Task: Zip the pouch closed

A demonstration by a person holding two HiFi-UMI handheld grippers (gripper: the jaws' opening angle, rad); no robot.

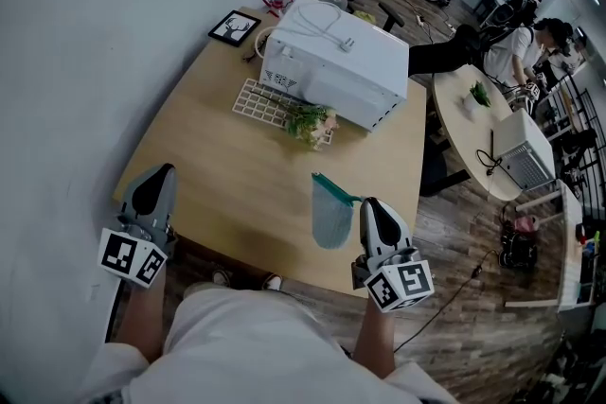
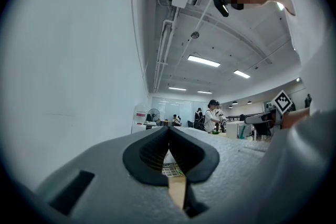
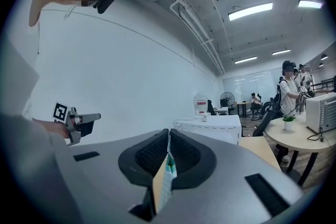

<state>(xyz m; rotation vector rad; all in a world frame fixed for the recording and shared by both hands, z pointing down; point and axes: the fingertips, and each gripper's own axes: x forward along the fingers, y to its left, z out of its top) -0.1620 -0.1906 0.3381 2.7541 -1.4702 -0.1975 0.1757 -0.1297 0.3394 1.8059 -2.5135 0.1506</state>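
A teal mesh pouch (image 1: 330,211) is over the near part of the wooden table (image 1: 222,175), its darker zip edge running toward my right gripper (image 1: 371,204). That gripper is shut on the pouch's right end. In the right gripper view a thin teal and white strip of the pouch (image 3: 169,169) is pinched between the pads of the right gripper (image 3: 168,136). My left gripper (image 1: 157,175) hovers at the table's near left corner, well apart from the pouch. In the left gripper view the left gripper (image 2: 169,131) is shut with nothing between its pads.
A white microwave (image 1: 336,61) stands at the back of the table, with a white slatted rack (image 1: 268,103) and a small plant (image 1: 312,122) in front of it. A framed picture (image 1: 234,26) lies at the far left. A round table (image 1: 471,123) and people are to the right.
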